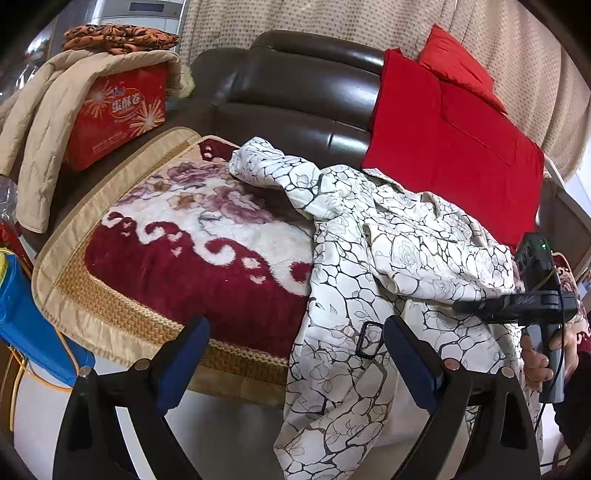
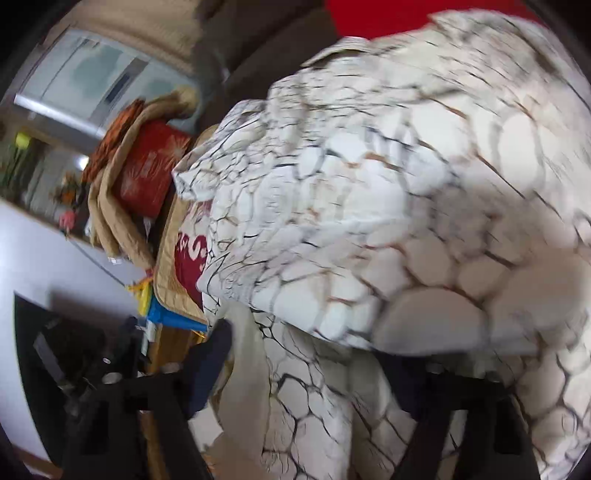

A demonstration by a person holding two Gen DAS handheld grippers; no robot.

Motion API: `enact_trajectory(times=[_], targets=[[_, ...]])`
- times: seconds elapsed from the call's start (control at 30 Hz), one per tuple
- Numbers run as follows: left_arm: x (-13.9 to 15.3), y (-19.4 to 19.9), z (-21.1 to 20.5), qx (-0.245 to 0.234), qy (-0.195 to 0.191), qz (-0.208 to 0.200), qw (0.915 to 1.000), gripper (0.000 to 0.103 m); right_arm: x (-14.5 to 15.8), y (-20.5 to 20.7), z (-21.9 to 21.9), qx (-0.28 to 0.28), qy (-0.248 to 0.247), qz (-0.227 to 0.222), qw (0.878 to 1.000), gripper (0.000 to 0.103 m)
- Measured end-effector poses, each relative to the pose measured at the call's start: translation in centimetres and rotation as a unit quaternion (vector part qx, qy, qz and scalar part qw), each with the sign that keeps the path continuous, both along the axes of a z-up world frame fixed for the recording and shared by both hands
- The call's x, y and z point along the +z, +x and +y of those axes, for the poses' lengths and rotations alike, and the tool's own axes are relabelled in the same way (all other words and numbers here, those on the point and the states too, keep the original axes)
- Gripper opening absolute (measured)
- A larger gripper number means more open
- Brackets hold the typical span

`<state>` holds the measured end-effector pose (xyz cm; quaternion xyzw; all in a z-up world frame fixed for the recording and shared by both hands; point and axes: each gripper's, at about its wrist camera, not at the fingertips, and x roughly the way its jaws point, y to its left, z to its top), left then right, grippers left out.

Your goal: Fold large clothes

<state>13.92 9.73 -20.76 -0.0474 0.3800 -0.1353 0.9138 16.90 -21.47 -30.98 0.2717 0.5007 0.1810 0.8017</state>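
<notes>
Home living room — leather sofa [image 1: 295,92], curtains [image 1: 332,22]

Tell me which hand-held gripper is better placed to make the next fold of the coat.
Probably the right hand-held gripper: it already reaches over the coat. The left hand-held gripper hangs open at the coat's edge, holding nothing.

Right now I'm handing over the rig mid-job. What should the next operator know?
Left gripper: open and empty, beside the coat's hanging part.
Right gripper: in among the coat's upper folds, with cloth draped over one finger. I can't tell if it has a grip.
Coat: crumpled on the sofa, lower part hanging over the front edge.
Done: no neat fold visible.
Left: probably spread it flat, then fold.
</notes>
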Motion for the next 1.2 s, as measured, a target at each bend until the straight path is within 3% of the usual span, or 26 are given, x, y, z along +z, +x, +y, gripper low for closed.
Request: enact_trajectory(times=[0.03, 0.17, 0.23, 0.4, 0.5, 0.63, 0.67, 0.7, 0.73, 0.8, 0.97, 1.1, 1.2], targets=[[0.2, -0.1, 0.1, 0.002, 0.001, -0.002, 1.0, 0.095, -0.1, 0.1, 0.7, 0.012, -0.002, 0.006, 1.0, 0.019], [0.7, -0.4, 0.1, 0.005, 0.003, -0.006, 1.0, 0.095, -0.2, -1.6, 3.7, 0.08, -0.007, 0.013, 0.997, 0.015], [1.0, -0.5, -0.1, 0.003, 0.005, -0.007, 1.0, 0.095, 0.2, -3.2, 5.2, 0.112, 0.017, 0.007, 0.994, 0.009], [1.7, -0.9, -0.6, -0.005, 0.013, -0.017, 0.9998, 0.095, 2.2, -9.3, 7.6, 0.209, 0.068, 0.01, 0.976, 0.009], [1.9, -0.9, -0.8, -0.006, 0.016, -0.02, 0.9997, 0.095, 3.0, -13.7, 6.5, 0.246, 0.024, 0.015, 0.969, 0.014], [1.9, 0.5, -1.1, -0.011, 0.026, -0.017, 0.9995, 0.095, 3.1, -16.1, 1.1, 0.2, 0.031, 0.03, 0.979, 0.02], [2.1, 1.0, -1.1, -0.01, 0.026, -0.016, 0.9995, 0.095, 3.2, -16.2, -0.2, 0.179, 0.042, 0.031, 0.982, 0.022], [2.2, 1.6, -1.1, -0.009, 0.027, -0.015, 0.9995, 0.095, 3.3, -16.3, -1.6, 0.158, 0.051, 0.031, 0.986, 0.031], [2.5, 2.7, -1.1, -0.006, 0.025, -0.014, 0.9996, 0.095, 3.4, -16.5, -2.3, 0.147, 0.053, 0.029, 0.987, 0.061], [3.1, 4.5, -0.9, 0.0, 0.02, -0.014, 0.9997, 0.095, 4.1, -16.6, -3.7, 0.109, 0.052, 0.007, 0.993, 0.103], [3.8, 11.3, 0.3, 0.019, 0.004, -0.005, 0.9998, 0.095, 5.4, -15.7, -4.0, 0.094, 0.1, -0.041, 0.99, 0.103], [3.5, 17.7, 1.6, 0.043, -0.019, 0.016, 0.9988, 0.095, 5.4, -13.8, -6.3, 0.036, 0.12, -0.05, 0.991, 0.103], [3.0, 22.8, 1.0, 0.05, -0.01, 0.035, 0.9981, 0.095, 5.2, -11.6, -7.0, -0.009, 0.128, -0.053, 0.99, 0.103]])
